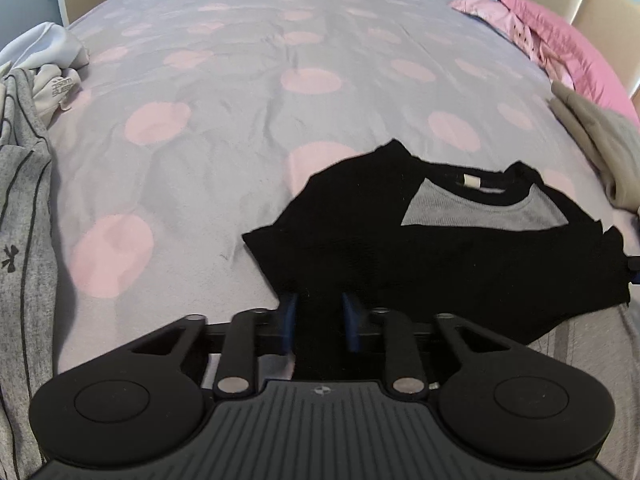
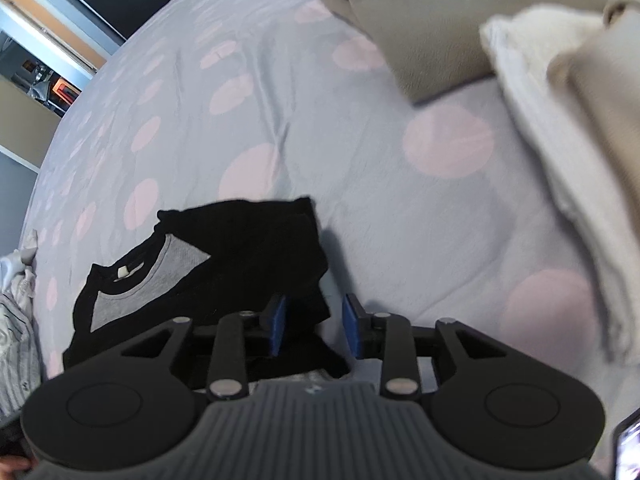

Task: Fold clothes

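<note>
The black T-shirt (image 1: 440,256) with a grey chest panel lies on the bed (image 1: 240,128), collar away from the grippers, its sides already turned in toward the middle. It looks partly folded; the bottom-to-collar fold seems still to come.

The left gripper (image 1: 320,320) stands over the shirt's near left part, black cloth lying between its blue pads. The pads stand visibly apart, so I judge it released, not clenched on the fabric. The right gripper (image 2: 314,326) is at the shirt's near right corner, jaws likewise parted, with a fold of black cloth against its left pad only.

Beyond the shirt, a folded beige garment (image 1: 592,148) and a white one (image 2: 552,152) suggest finished pieces. Left of the shirt, a grey striped garment (image 1: 24,208) and crumpled white clothing (image 1: 52,64) seem to await folding.

The bed carries a lilac cover with pink dots, and a pink pillow (image 1: 560,36) lies far beyond the shirt. Furniture stands blurred past it.
</note>
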`<state>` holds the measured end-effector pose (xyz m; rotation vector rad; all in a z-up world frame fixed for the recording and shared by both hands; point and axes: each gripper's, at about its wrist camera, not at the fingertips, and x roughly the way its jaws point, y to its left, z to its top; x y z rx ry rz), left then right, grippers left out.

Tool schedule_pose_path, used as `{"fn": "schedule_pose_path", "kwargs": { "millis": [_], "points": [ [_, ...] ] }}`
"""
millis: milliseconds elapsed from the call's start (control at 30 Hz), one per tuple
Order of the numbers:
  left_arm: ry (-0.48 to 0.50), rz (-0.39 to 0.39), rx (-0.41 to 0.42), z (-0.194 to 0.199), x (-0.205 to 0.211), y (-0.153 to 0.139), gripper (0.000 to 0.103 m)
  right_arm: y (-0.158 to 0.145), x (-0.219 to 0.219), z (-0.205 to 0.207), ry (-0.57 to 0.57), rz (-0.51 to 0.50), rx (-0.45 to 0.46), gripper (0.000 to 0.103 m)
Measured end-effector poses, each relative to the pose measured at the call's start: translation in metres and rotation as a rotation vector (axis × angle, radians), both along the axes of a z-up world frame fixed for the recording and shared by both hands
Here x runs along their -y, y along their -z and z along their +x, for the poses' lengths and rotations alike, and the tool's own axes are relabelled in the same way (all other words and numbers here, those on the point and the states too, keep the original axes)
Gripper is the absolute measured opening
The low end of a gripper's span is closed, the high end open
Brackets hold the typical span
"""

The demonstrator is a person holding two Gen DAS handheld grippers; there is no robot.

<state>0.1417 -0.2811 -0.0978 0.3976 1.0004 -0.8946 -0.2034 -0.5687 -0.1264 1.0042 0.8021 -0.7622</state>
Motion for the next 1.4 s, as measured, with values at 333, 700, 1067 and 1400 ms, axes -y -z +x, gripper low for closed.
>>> {"fn": "schedule_pose_path", "kwargs": {
  "millis": [333, 700, 1067, 1400],
  "points": [
    [0.026, 0.076, 0.088, -0.005, 0.005, 0.0, 0.011, -0.019, -0.017, 0.013, -0.081, -0.168, -0.141, 0.004],
    [0.004, -0.037, 0.027, 0.008, -0.014, -0.02, 0.022, -0.014, -0.014, 0.004, -0.035, -0.221, -0.249, 0.027],
    [-0.213, -0.091, -0.108, 0.056, -0.014, 0.003, 0.024, -0.021, -0.004, 0.019, -0.026, -0.219, -0.113, 0.034],
    [-0.2, -0.133, -0.122, 0.061, 0.003, 0.014, 0.005, -0.003, 0.012, 0.026, -0.006, -0.165, -0.096, 0.037]
  ]
}}
